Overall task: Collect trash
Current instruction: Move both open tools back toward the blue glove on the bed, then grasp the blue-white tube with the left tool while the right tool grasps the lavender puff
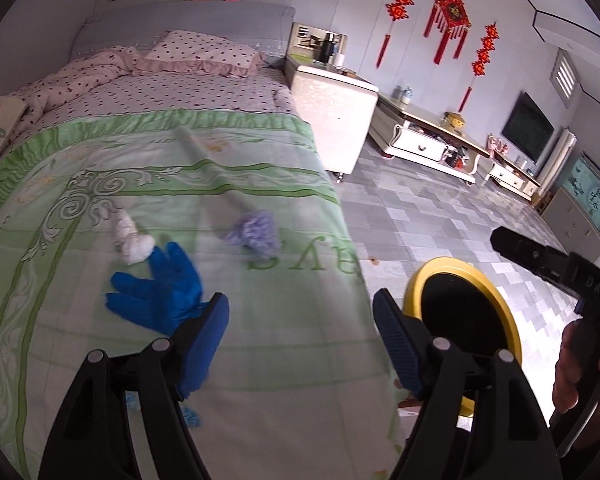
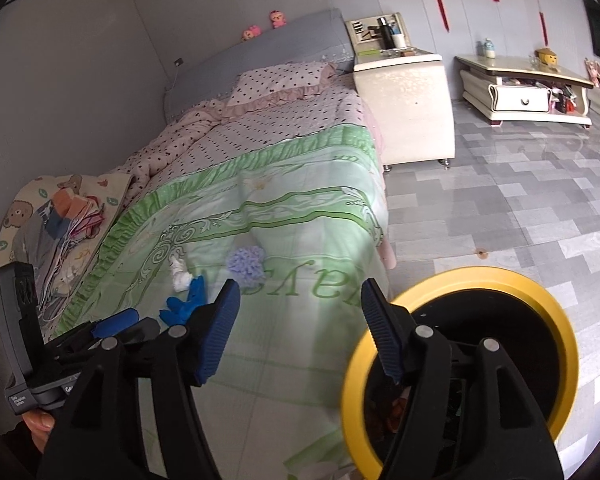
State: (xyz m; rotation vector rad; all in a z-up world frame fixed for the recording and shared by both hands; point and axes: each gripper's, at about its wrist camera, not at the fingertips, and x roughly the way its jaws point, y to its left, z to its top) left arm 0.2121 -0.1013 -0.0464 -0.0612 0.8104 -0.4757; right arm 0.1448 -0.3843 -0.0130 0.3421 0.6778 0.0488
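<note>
Green bedspread [image 1: 260, 320] below: left tongs [image 1: 300, 344] and right tongs [image 2: 300, 332] angled downward, both released, empty.

1. A bed [image 1: 148, 176] carries a green patterned blanket [image 2: 300, 216] over its near half, with a polka-dot quilt [image 1: 204, 92] and pillow [image 1: 204, 50] behind.
2. On the blanket lie a blue glove [image 1: 160, 292], a white crumpled wad [image 1: 134, 240] just beside it, and a purple fluffy ball [image 1: 256, 232] nearby.
3. The tiled floor [image 2: 500, 216] beside the bed bears a yellow-rimmed bin [image 2: 540, 292].
</note>
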